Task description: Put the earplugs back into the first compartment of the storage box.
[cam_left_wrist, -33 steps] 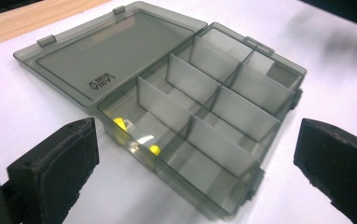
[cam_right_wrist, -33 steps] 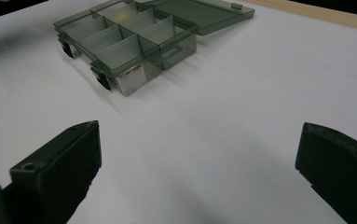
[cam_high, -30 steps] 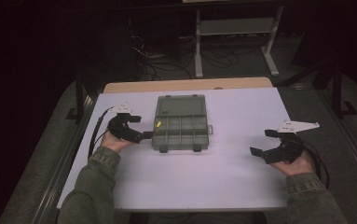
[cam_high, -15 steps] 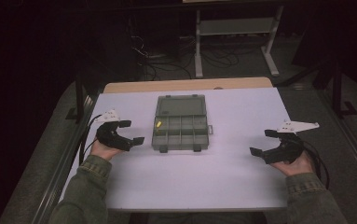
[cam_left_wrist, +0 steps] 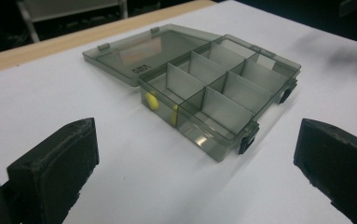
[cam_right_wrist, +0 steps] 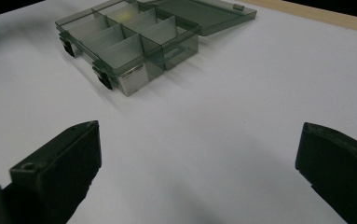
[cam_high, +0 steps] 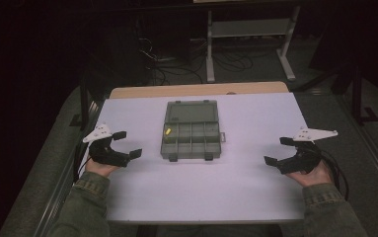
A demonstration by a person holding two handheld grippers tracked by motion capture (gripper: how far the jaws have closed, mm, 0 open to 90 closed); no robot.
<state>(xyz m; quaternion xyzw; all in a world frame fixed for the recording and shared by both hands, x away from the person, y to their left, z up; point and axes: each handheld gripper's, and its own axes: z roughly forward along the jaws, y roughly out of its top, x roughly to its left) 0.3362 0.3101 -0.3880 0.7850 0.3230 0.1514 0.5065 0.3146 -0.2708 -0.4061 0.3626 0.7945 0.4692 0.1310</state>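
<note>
a: nearest first. left tool (cam_high: 123, 146) sits at about 8 o'clock on the white table (cam_high: 201, 192), held in the left hand (cam_high: 97, 167). jaws spread wide, nothing between them.

b: confirmed in the left gripper view (cam_left_wrist: 190, 158): bare white surface between the two black jaws. right side?

a: right tool (cam_high: 278, 152) at about 4 o'clock, in the right hand (cam_high: 316, 174). jaws also apart and empty; the right gripper view (cam_right_wrist: 195, 158) shows plain table between them.

b: both well apart from the box?

a: yes. smoky grey compartment box (cam_high: 191, 138) lies near table centre, toward 12 o'clock from both tools. lid (cam_high: 192, 111) is folded back flat on the table at the far side. dividers split the tray into small cells.

b: contents?

a: one small yellow item (cam_high: 168, 132) in a cell at the tray's far left corner, about 10 o'clock within the tray. in the left gripper view it shows through the tinted wall (cam_left_wrist: 152, 101). cannot tell what it is.

b: beyond the box?

a: wooden table edge (cam_high: 196, 90) at 12 o'clock, then a dark floor with cables (cam_high: 176, 64).
</note>
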